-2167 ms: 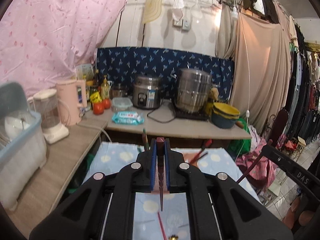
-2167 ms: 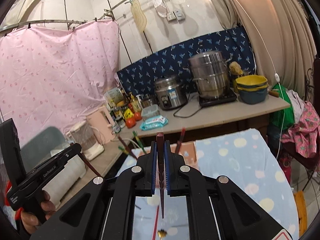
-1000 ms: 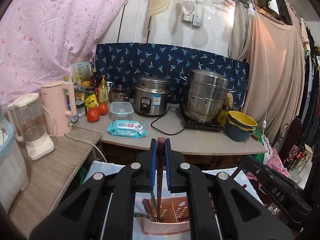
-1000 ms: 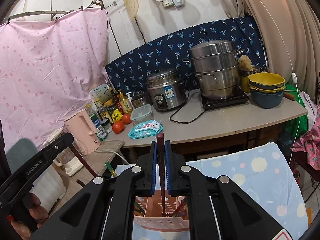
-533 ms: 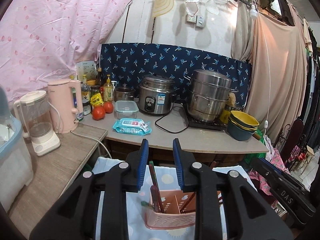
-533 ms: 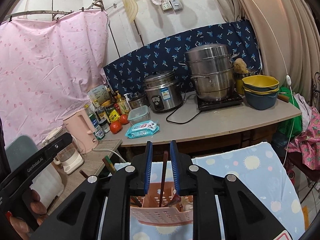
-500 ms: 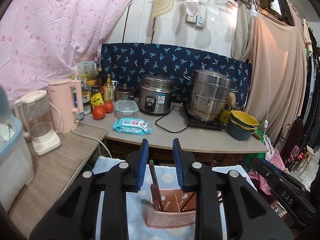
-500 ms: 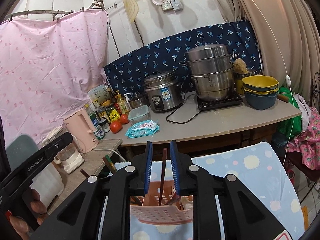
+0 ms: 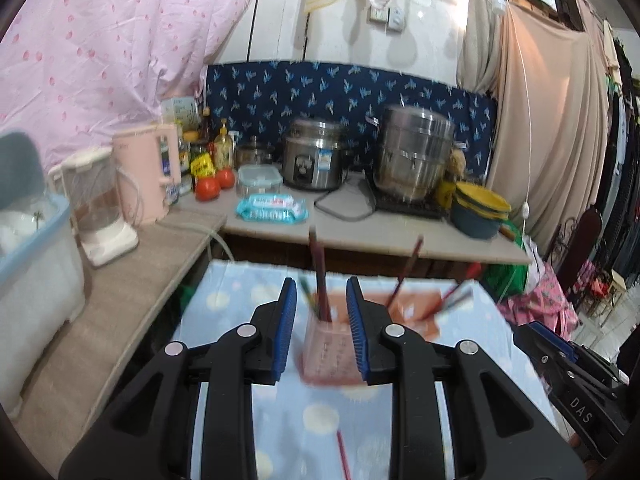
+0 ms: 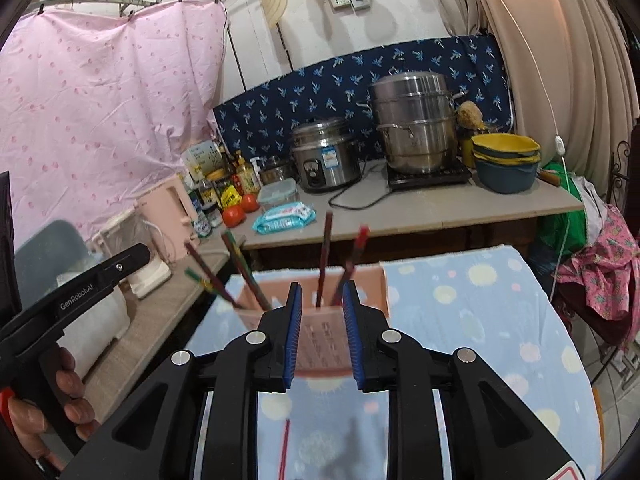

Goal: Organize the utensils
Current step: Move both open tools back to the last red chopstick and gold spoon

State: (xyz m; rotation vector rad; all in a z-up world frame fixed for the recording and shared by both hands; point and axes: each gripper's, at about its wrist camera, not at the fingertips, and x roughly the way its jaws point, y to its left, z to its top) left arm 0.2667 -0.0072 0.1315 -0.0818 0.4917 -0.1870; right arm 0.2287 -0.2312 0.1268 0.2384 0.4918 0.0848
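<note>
A pink utensil holder [image 9: 332, 350] [image 10: 320, 342] stands on the blue dotted cloth [image 9: 240, 312] [image 10: 460, 308]. Several chopsticks [image 9: 320, 280] [image 10: 323, 256] stand upright in it. My left gripper [image 9: 322, 312] is open and empty, just in front of the holder. My right gripper [image 10: 320, 316] is open and empty, also in front of the holder. One red chopstick [image 9: 344, 454] [image 10: 284, 448] lies flat on the cloth below the grippers. The right gripper shows at the lower right of the left wrist view [image 9: 572, 372], and the left gripper at the left of the right wrist view [image 10: 76, 296].
A counter [image 9: 360, 232] behind holds a rice cooker [image 9: 314, 164], a steel steamer pot [image 9: 414, 164], stacked bowls [image 9: 480, 212], tomatoes [image 9: 208, 188] and a wipes pack [image 9: 272, 210]. On the left are a pink kettle [image 9: 146, 172], a blender [image 9: 102, 204] and a plastic bin [image 9: 36, 272].
Both grippers held a chopstick over the holder, opened and let them drop in. Since then both have pulled back and up, jaws open; the holder looks farther away.
</note>
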